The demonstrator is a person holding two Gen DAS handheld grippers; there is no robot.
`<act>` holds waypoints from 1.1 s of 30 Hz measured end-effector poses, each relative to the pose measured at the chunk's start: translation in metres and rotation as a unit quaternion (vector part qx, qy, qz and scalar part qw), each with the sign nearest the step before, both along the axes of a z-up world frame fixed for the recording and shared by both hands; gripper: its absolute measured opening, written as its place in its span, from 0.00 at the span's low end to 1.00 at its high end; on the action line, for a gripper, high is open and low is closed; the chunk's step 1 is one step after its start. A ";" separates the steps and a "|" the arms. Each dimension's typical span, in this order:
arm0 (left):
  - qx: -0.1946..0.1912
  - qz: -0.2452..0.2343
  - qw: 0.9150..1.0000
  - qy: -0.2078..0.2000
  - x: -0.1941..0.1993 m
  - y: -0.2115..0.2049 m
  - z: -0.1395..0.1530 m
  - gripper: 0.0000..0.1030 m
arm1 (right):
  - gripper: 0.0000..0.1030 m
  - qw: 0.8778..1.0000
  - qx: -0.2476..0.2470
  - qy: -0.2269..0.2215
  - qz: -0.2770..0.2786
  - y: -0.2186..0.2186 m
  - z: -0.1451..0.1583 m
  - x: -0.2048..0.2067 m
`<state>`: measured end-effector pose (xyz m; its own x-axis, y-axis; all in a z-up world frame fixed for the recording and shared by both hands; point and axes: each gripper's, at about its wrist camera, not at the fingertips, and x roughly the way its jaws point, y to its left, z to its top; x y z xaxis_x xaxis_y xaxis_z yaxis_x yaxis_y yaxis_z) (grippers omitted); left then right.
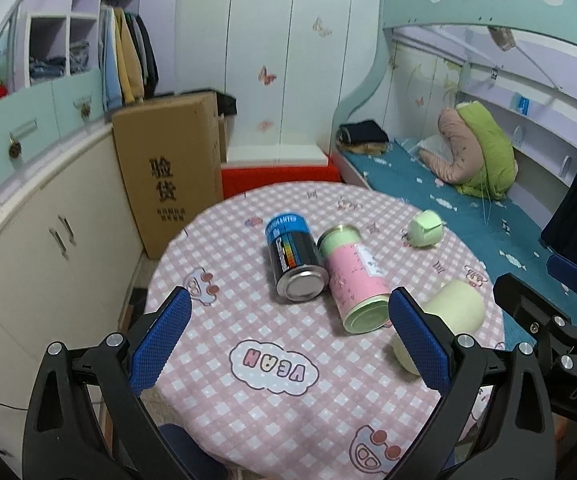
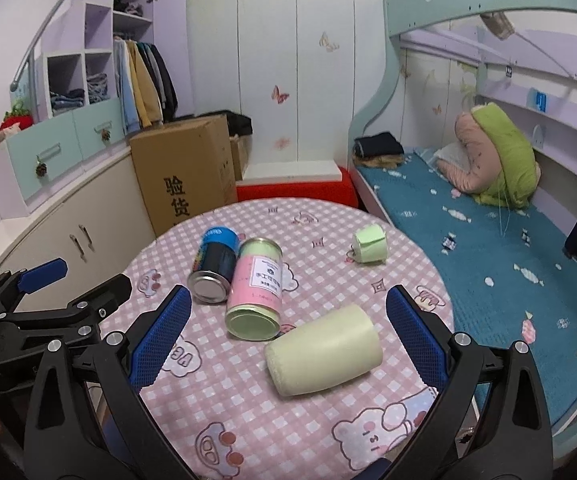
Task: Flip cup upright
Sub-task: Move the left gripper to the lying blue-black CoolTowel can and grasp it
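I count one round table (image 2: 216, 408) in pink check cloth, and on it two cans lying side by side and touching, one pink-green (image 2: 255, 293) and one blue-black (image 2: 213, 266), plus one pale cup (image 2: 324, 350) on its side and one small green mug (image 2: 369, 245) tipped near the far edge. The cup lies between my right gripper (image 2: 288, 344) fingers, untouched, jaws spread wide; left gripper (image 1: 290, 340) is also spread, gripping nothing
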<state>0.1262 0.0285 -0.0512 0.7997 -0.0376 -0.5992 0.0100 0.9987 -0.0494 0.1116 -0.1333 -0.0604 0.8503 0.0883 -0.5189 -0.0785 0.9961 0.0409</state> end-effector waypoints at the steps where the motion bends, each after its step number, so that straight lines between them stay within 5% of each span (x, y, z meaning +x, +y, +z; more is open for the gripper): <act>1: -0.002 -0.001 1.000 0.007 0.005 0.000 -0.003 0.92 | 0.95 1.000 0.000 0.007 -0.002 -0.001 -0.003 0.007; 23: -0.054 0.003 0.990 0.132 0.153 0.006 -0.082 0.92 | 0.95 0.998 0.024 0.060 -0.011 0.003 -0.062 0.135; 29: -0.057 0.006 0.988 0.143 0.169 0.006 -0.098 0.92 | 0.95 0.997 0.031 0.071 -0.009 0.000 -0.073 0.151; 33: -0.064 -0.004 0.987 0.150 0.175 0.003 -0.103 0.83 | 0.95 0.997 0.032 0.076 -0.006 0.002 -0.077 0.157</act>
<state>0.3008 0.0312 -0.1541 0.5861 -0.1338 -0.7991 -0.0158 0.9842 -0.1764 0.2684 -0.1309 -0.1376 0.7634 0.1156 -0.6355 -0.0545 0.9919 0.1150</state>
